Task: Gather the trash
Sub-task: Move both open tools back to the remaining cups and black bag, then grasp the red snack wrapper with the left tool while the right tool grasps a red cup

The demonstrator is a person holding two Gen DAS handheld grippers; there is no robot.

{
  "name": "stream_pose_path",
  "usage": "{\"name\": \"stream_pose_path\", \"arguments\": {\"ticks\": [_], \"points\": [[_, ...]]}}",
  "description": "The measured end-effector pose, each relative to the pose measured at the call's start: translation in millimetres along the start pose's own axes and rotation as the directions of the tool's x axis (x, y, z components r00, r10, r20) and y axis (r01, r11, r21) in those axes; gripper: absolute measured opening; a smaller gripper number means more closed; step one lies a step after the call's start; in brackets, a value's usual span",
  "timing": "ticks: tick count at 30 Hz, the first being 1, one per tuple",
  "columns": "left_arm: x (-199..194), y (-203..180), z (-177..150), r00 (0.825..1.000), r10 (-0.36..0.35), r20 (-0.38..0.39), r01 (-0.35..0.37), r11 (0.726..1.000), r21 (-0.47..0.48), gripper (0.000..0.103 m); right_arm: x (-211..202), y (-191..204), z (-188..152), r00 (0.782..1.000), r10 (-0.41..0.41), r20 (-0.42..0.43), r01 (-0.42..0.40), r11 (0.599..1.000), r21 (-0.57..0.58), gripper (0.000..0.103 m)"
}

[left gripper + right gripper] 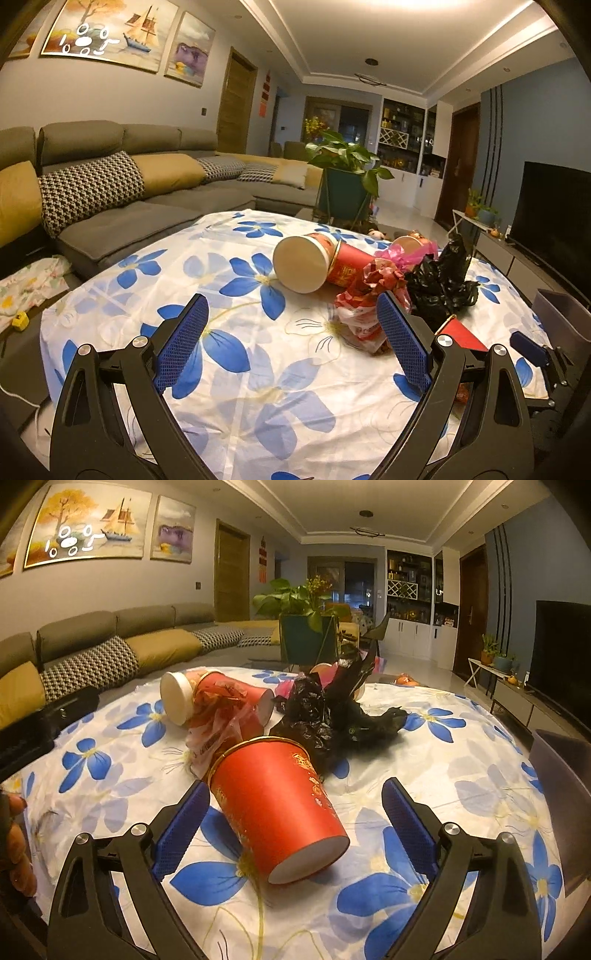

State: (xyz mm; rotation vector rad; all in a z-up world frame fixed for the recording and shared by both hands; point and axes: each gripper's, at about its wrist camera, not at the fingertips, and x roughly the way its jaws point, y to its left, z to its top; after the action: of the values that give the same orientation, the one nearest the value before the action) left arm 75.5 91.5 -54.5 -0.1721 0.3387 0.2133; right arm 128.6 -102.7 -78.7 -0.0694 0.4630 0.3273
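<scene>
Trash lies on a table with a blue-flowered cloth [236, 280]. A red paper cup [277, 805] lies on its side between the fingers of my open right gripper [295, 794], bottom toward the camera. Behind it are a crumpled red-and-white plastic bag [218, 720], two more tipped cups [177, 698] and a black plastic bag [332, 712]. My left gripper [291, 314] is open and empty above the cloth. In its view the tipped cup [301, 262], the red-and-white bag [362, 314] and the black bag [439, 280] lie ahead to the right.
A grey bin [561, 775] stands at the table's right edge, also in the left wrist view [561, 314]. A sofa [110, 192] runs along the left. A potted plant [347, 177] stands beyond the table. A TV [554, 214] is on the right.
</scene>
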Motion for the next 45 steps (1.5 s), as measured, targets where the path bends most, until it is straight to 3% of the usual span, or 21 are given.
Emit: {"name": "stream_pose_path", "arguments": {"ticks": [6,11,12,22,27,30,32,37,39,40,45], "points": [[4.5,0.4,-1.3,1.000,-0.010,-0.004,0.010,1.000,0.001,0.091,16.2,0.3,-0.9,0.999,0.001,-0.049,-0.002,1.000,-0.004,0.089],[8.4,0.9,-2.8,1.000,-0.016,-0.013,0.016,1.000,-0.003,0.091,30.2,1.3,-3.9,0.993,0.030,-0.116,-0.030,1.000,0.003,0.068],[9.2,0.8,-3.1,1.000,-0.018,-0.015,0.018,1.000,-0.002,0.091,32.1,1.2,-4.9,0.991,0.035,-0.126,-0.035,0.999,0.007,0.068],[24.2,-17.3,-2.5,0.994,-0.102,-0.050,0.103,0.995,0.014,0.091,12.8,-12.8,-9.6,0.997,0.026,-0.076,-0.023,0.999,0.047,0.063],[44.6,-42.1,5.3,0.985,-0.158,-0.073,0.162,0.985,0.051,0.085,-5.4,-30.4,-6.6,0.999,0.006,-0.039,-0.003,0.996,0.091,0.063],[61.1,-57.4,8.1,0.981,-0.172,-0.091,0.180,0.980,0.087,0.072,-11.5,-39.1,-5.2,1.000,0.000,-0.029,0.003,0.994,0.112,0.063],[74.3,-63.5,7.6,0.976,-0.175,-0.127,0.188,0.977,0.102,0.057,-15.1,-43.0,-4.5,1.000,-0.007,-0.021,0.009,0.993,0.117,0.063],[102.1,-64.2,5.5,0.948,-0.224,-0.227,0.241,0.969,0.050,0.026,-19.9,-48.4,-4.9,1.000,-0.011,-0.011,0.012,0.992,0.122,0.063],[102.3,-62.0,4.8,0.944,-0.238,-0.230,0.253,0.967,0.038,0.022,-20.8,-49.7,-4.9,1.000,-0.009,-0.007,0.010,0.992,0.126,0.063],[100.6,-61.0,4.3,0.942,-0.247,-0.228,0.261,0.965,0.035,0.014,-21.7,-50.1,-4.9,1.000,-0.010,-0.004,0.010,0.992,0.126,0.063],[78.3,-55.3,3.0,0.947,-0.265,-0.182,0.274,0.962,0.023,0.011,-26.5,-50.8,-3.7,1.000,-0.017,0.014,0.015,0.992,0.128,0.063]]}}
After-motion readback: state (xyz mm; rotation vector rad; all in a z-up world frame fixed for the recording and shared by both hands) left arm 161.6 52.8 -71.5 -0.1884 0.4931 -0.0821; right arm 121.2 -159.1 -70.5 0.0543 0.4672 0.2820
